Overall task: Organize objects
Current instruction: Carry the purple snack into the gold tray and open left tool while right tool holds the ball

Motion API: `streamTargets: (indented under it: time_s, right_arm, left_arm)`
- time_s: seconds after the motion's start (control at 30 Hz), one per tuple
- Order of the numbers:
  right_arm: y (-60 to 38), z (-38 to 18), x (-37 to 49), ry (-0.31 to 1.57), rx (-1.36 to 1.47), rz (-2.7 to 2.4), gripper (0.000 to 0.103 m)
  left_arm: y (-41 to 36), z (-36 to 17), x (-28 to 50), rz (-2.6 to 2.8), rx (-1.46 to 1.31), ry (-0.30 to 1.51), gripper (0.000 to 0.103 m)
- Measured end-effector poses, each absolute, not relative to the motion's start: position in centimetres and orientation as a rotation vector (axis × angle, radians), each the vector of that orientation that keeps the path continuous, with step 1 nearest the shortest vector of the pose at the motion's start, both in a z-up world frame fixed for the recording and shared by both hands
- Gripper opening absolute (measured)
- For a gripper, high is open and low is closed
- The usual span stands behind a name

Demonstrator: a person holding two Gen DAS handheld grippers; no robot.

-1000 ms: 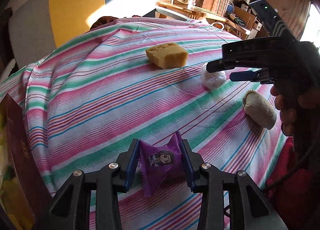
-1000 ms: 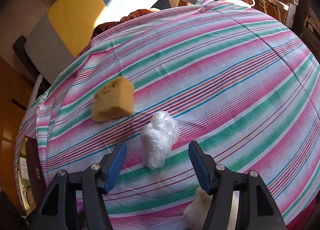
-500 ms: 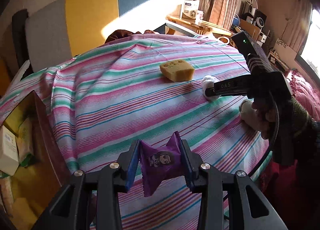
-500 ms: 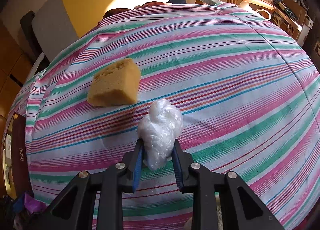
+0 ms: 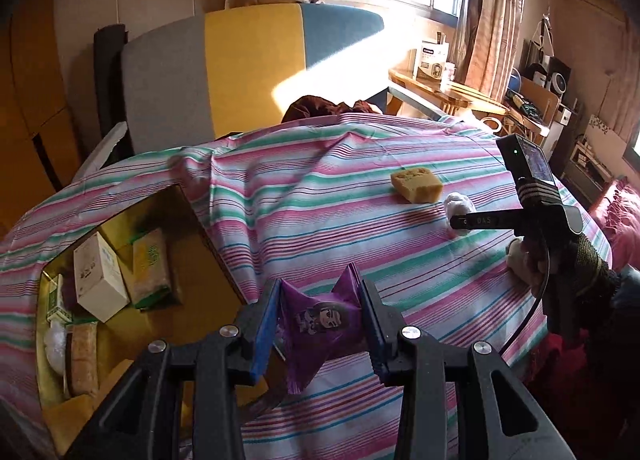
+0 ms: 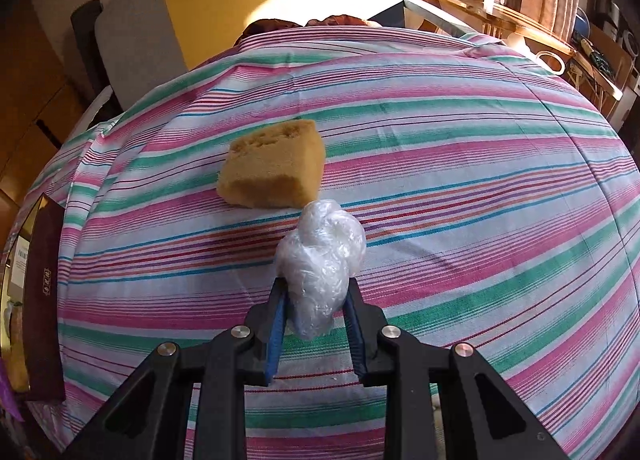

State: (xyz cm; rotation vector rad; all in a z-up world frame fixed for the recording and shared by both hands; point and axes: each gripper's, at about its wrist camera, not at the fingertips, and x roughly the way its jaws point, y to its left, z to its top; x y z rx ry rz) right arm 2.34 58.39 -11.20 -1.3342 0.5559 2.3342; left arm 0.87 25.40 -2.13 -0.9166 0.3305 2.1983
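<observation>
Tongs first: the left gripper [image 5: 320,324] is clamped on a purple snack packet [image 5: 318,324], its blue pads pressed to the packet's two sides, the crimped ends sticking out above and below. The packet hangs clear of the striped tablecloth [image 5: 280,212], near the cloth's left edge. Just left of it lies an open gold-lined box [image 5: 192,260] holding a white carton [image 5: 100,276], a green-printed pack [image 5: 150,264] and other small items too cramped to name.

The right gripper [image 6: 316,304] has just closed onto a ball of crumpled clear plastic [image 6: 320,264]; its jaws stand narrow, squeezing the lower half of the ball, whose upper lobes bulge out beyond the fingertips. Whether the ball rests on the cloth or is raised off it cannot be told. In the left wrist view this gripper sits near the right edge of the table, held in a person's hand [image 5: 560,260], with a pale cloth bundle [image 5: 518,260] partly hidden behind it.

Just beyond the plastic ball lies a yellow sponge [image 6: 272,168], flat on the cloth and free of both tongs. Past the far edge stands a chair [image 5: 240,60] with grey, yellow and blue panels, and a window behind.
</observation>
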Motion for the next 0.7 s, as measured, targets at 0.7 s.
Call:
streamTargets:
  time_s: [0.7]
  right_arm:
    - [57.6, -11.5, 2.2, 0.489, -1.381, 2.322, 0.026]
  left_arm:
    - [15.9, -1.8, -2.6, 2.342, -1.01, 0.152, 0.04]
